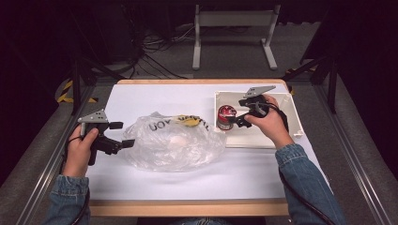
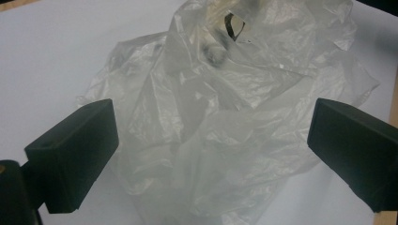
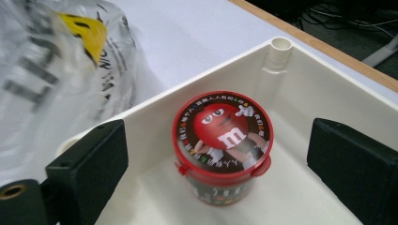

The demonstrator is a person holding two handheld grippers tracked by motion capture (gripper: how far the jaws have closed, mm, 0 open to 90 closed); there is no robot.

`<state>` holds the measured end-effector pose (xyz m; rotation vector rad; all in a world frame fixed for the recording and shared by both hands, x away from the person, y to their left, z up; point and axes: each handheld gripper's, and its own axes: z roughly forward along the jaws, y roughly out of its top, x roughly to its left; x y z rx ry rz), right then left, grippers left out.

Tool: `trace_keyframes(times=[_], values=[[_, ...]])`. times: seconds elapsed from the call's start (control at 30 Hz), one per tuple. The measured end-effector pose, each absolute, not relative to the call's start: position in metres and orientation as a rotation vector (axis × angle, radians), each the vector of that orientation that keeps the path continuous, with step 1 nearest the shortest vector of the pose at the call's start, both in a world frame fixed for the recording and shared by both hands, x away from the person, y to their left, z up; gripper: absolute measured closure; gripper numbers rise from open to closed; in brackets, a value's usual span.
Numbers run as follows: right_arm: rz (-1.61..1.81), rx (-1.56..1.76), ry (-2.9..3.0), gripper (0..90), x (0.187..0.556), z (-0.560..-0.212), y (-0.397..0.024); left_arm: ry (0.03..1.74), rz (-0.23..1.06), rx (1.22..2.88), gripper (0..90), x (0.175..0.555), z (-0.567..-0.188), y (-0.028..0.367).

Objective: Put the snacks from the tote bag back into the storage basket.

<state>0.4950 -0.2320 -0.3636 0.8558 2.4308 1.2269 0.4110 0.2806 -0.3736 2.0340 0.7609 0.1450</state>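
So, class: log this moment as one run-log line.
right gripper: open, above red candy tub | tub: upright in white bin | left gripper: open at plastic bag

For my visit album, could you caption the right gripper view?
Open tongs hover over a red candy tub standing upright in a white tray.

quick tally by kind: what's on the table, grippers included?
Grippers: 2, left and right, both open
Plastic bag: 1
Red candy tub: 1, upright in the bin
White bin: 1
Total: 5
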Motion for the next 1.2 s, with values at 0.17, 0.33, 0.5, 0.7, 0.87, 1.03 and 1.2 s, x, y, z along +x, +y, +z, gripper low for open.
trace_keyframes(times=[0.17,0.33,0.5,0.7,0.87,1.03,1.2], values=[[1.250,0.896,2.409,6.5,0.471,-0.346,-0.245,0.781,0.161,2.029,3.0,0.405,-0.378,0.282],[1.241,0.887,2.413,6.6,0.451,-0.337,-0.258,0.790,0.163,2.009,2.9,0.398,-0.379,0.286],[1.223,0.875,2.424,6.6,0.434,-0.333,-0.268,0.799,0.156,1.999,2.9,0.391,-0.381,0.287],[1.232,0.890,2.416,6.6,0.411,-0.335,-0.284,0.810,0.181,1.962,3.6,0.383,-0.384,0.290],[1.221,0.904,2.394,5.8,0.392,-0.344,-0.296,0.804,0.177,1.982,3.5,0.377,-0.387,0.290],[1.308,0.885,2.367,4.3,0.382,-0.352,-0.303,0.821,0.166,1.980,2.9,0.374,-0.392,0.290],[1.335,0.897,2.345,3.9,0.368,-0.371,-0.313,0.808,0.162,1.988,2.8,0.371,-0.398,0.291]])
